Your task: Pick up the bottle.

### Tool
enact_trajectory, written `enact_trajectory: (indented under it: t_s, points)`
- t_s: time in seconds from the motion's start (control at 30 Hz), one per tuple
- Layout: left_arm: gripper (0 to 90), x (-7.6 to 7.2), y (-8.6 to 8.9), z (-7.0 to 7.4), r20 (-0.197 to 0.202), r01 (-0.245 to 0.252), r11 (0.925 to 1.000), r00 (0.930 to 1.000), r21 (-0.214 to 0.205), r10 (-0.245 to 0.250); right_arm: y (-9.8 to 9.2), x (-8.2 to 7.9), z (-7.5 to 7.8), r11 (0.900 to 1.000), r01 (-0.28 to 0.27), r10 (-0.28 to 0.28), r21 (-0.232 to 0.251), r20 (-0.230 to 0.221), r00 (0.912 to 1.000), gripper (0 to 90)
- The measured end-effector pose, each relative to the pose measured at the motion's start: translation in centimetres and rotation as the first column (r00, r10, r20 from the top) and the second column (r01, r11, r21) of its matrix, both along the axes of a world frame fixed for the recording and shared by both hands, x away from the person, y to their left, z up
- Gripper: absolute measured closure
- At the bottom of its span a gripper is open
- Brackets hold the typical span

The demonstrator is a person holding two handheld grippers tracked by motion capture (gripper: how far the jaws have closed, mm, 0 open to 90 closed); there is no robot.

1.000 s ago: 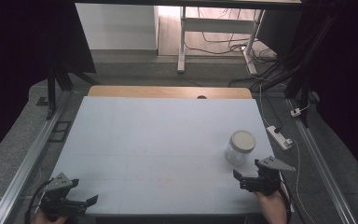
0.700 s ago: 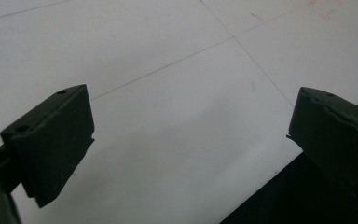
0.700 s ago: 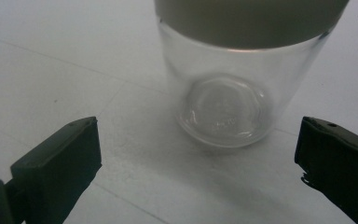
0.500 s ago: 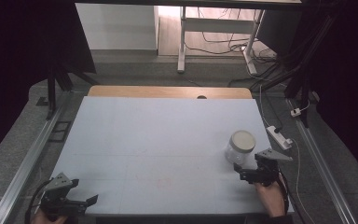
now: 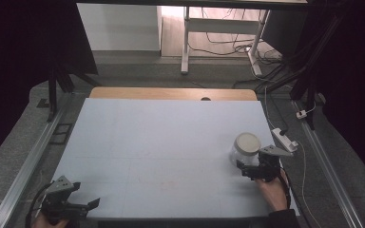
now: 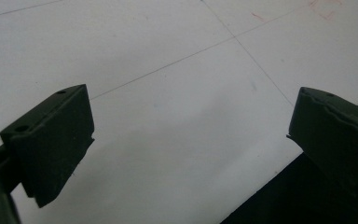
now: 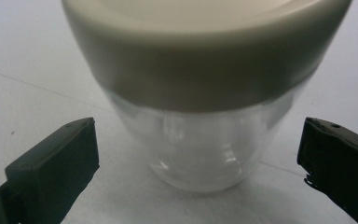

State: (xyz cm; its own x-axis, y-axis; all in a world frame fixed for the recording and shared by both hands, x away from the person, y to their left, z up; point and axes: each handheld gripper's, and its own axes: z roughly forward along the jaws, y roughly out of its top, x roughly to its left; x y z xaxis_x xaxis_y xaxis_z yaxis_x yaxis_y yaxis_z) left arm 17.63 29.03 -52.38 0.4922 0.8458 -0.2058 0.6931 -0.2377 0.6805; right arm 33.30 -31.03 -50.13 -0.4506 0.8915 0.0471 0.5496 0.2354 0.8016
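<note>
Standing just ahead of the right gripper (image 5: pixel 253 167), the clear jar (image 5: pixel 245 149) sits upright on the table with its cream lid (image 7: pixel 205 42) on, and the jaws are spread wide to either side of the glass body, touching nothing. That spread looks chosen to take the jar below the lid, where the wall is straight; I'd judge the grasp is about to be made, not yet made. The left gripper (image 5: pixel 78 205) waits at the near corner, well apart from the jar, its jaws wide too and holding nothing (parked out of the way, by the look of it). Under both lies a pale blue-grey table (image 5: pixel 161 142) with faint ruled lines, a wooden strip (image 5: pixel 171 93) along its far edge. Beyond the right gripper a white power strip (image 5: pixel 285 139) rests by the table's side, and cables trail across the floor at the back of the dim room.
</note>
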Motion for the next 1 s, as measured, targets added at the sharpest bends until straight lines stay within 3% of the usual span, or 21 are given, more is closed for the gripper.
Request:
enact_trajectory:
  t_s: [0.27, 0.57, 1.0]
  points:
    - [1.0, 0.0, 0.0, 0.0, -0.001, 0.002, 1.0000, 1.0000, -0.001, -0.002, 0.4, 1.5, -0.2, 0.9996, -0.026, 0.026, -0.005, 0.004, 0.9997, 0.0]
    - [1.1, 0.0, 0.0, 0.0, -0.001, 0.005, 1.0000, 1.0000, 0.001, -0.005, 0.6, 2.2, -0.3, 0.9981, -0.056, 0.056, 0.025, 0.011, 0.9984, 0.0]
    - [1.2, 0.0, 0.0, 0.0, -0.002, 0.008, 1.0000, 1.0000, 0.003, -0.008, 0.6, 3.1, -0.5, 0.9976, -0.065, 0.065, 0.025, 0.005, 0.9979, 3.0]
